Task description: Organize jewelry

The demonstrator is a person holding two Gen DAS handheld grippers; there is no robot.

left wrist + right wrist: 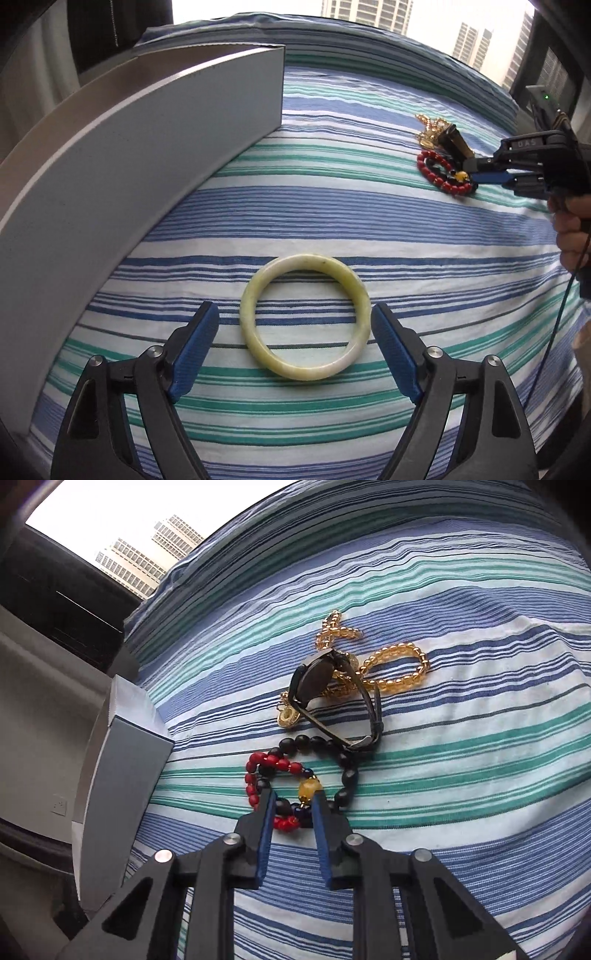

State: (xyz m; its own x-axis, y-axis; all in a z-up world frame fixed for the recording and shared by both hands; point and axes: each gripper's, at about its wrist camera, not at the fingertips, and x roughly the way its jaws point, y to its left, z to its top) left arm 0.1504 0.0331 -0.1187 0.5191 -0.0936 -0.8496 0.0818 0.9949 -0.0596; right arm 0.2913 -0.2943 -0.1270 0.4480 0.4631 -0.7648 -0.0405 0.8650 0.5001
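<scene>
We hold our left claw point(295, 339) wide around the pale green stone bangle point(305, 317) lying flat on the striped bedsheet point(332, 206), pads clear of it. Our right claw point(291, 805) has narrowed onto the red bead bracelet point(266, 771) tangled with the black bead strand point(343, 775); lifting may drag both, or the sunglasses point(332, 698).
</scene>
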